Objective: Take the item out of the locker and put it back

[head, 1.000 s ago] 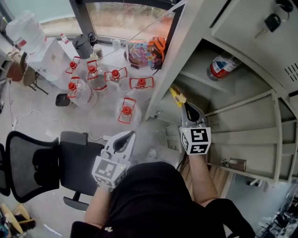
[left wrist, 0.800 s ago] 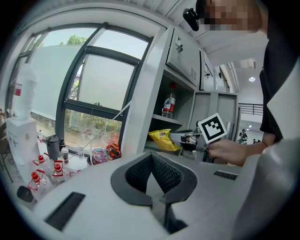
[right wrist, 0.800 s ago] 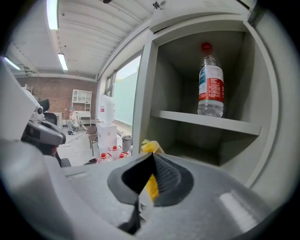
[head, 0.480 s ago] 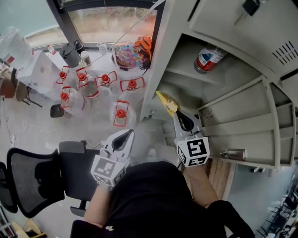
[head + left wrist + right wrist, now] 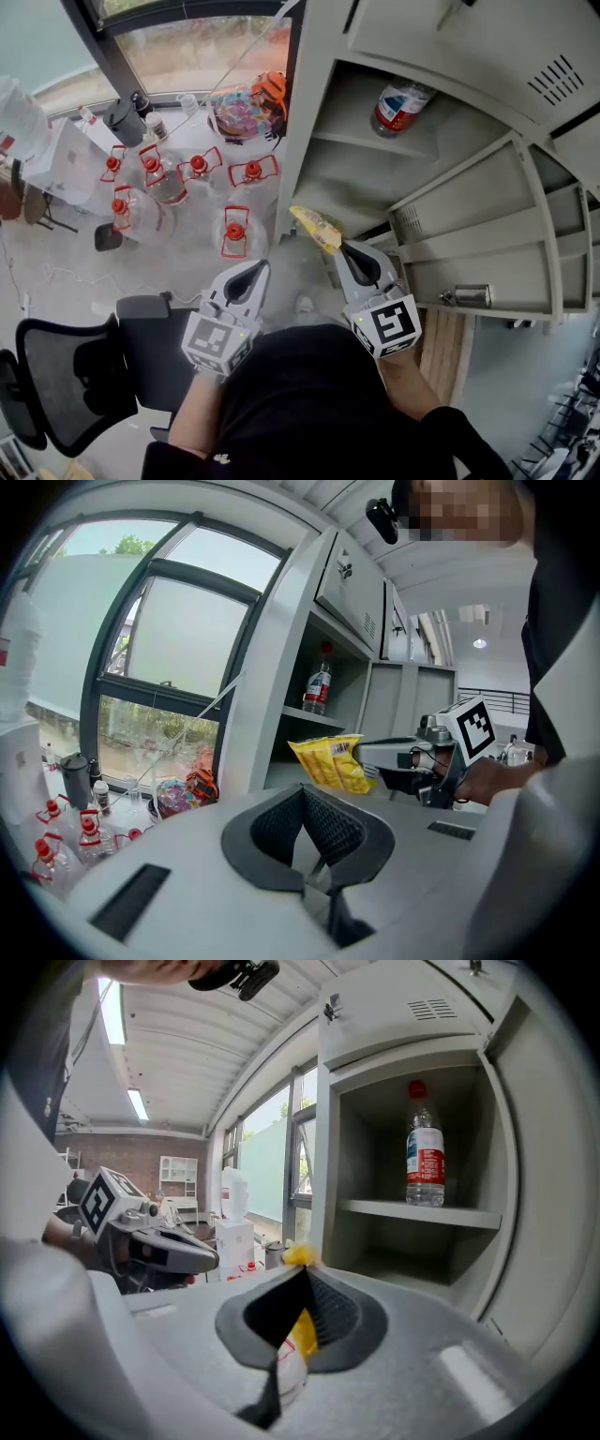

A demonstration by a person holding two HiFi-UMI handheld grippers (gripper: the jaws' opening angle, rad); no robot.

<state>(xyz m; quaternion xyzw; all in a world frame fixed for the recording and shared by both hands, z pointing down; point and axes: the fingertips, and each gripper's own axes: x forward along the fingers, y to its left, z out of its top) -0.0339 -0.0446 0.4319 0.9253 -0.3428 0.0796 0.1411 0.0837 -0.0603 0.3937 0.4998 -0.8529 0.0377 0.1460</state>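
My right gripper (image 5: 341, 247) is shut on a yellow snack packet (image 5: 316, 228), held in the air just in front of the open grey locker (image 5: 349, 178). In the right gripper view the packet (image 5: 302, 1333) is pinched between the jaws, its top poking above them. A clear water bottle with a red label (image 5: 398, 104) stands on the shelf inside the locker (image 5: 412, 1211). My left gripper (image 5: 260, 269) is shut and empty, low at my left, away from the locker. From the left gripper view I see the packet (image 5: 330, 762) in the other gripper.
Several large water jugs with red caps (image 5: 234, 231) stand on the floor left of the locker. A black office chair (image 5: 70, 375) is at lower left. The locker door (image 5: 487, 47) hangs open at upper right. Lower compartments with a latch (image 5: 466, 295) lie to the right.
My right gripper has drawn back from the locker opening toward me, carrying the yellow packet. The left gripper has hardly moved.
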